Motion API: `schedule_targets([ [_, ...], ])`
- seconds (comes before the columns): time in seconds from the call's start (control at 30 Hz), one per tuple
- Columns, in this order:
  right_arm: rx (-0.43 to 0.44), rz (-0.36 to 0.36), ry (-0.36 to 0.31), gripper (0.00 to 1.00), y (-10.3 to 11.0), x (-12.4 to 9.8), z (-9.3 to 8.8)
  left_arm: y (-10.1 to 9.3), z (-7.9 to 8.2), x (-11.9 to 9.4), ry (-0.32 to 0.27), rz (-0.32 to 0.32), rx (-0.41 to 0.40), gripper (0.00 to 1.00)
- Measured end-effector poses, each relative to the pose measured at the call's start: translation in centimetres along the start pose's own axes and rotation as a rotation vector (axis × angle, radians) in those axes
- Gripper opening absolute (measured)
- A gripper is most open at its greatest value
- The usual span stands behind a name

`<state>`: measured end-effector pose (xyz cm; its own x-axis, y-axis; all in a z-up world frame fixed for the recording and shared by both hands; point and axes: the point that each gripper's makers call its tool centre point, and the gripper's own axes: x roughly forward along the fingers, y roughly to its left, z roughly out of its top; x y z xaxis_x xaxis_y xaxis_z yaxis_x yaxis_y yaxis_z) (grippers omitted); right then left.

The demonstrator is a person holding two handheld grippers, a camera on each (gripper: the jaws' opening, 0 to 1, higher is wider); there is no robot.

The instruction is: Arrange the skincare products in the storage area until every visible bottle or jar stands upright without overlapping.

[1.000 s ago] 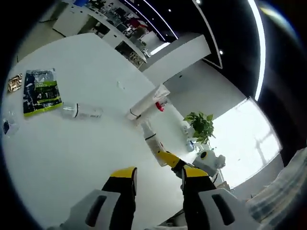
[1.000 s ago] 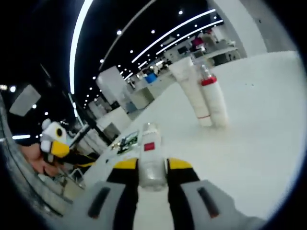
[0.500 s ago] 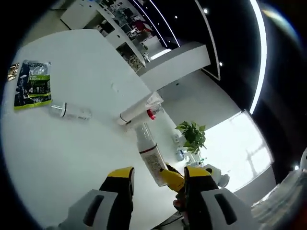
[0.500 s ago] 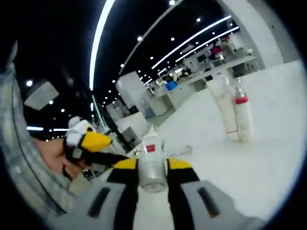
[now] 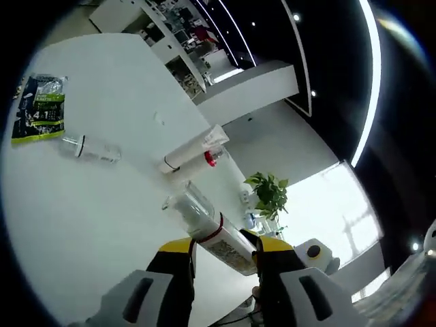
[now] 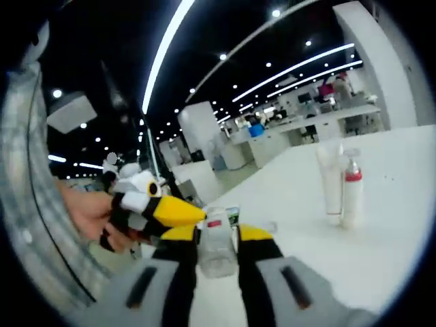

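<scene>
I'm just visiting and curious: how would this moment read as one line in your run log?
right claw: shut on clear bottle | left claw: open around it | white tube, red-collar pump bottle: upright | small clear bottle: lying on table

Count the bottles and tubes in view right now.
4: a clear bottle in the right gripper, a white tube and red-collared spray bottle standing together, and a clear bottle lying by the green packet.

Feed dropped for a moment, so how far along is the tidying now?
Done: the white tube and red-collared bottle stand upright side by side. In hand: the right claw grips a clear bottle, with the left claw right beside it. Left: a clear bottle lying flat on the white table.
</scene>
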<state>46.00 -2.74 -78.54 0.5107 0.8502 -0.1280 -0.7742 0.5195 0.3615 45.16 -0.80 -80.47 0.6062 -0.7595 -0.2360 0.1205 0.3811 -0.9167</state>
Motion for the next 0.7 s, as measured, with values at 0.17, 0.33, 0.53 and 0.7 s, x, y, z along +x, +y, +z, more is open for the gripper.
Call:
schedule_targets([
  [0.17, 0.014, 0.004, 0.002, 0.2, 0.1, -0.2, -0.1, 0.1, 0.0, 0.4, -0.007, -0.013, -0.034, 0.35],
  [0.33, 0.009, 0.028, 0.006, 0.2, 0.8, 0.0, -0.2, 0.0, 0.1, 0.6, -0.018, -0.019, -0.062, 0.32],
  [0.53, -0.011, 0.053, 0.011, 0.2, 1.1, 0.4, -0.2, 0.0, 0.4, 0.4, -0.026, -0.021, -0.048, 0.28],
  [0.7, -0.023, 0.068, 0.038, 0.21, 1.2, 1.0, -0.6, -0.3, 1.0, 0.3, -0.04, -0.036, 0.033, 0.25],
])
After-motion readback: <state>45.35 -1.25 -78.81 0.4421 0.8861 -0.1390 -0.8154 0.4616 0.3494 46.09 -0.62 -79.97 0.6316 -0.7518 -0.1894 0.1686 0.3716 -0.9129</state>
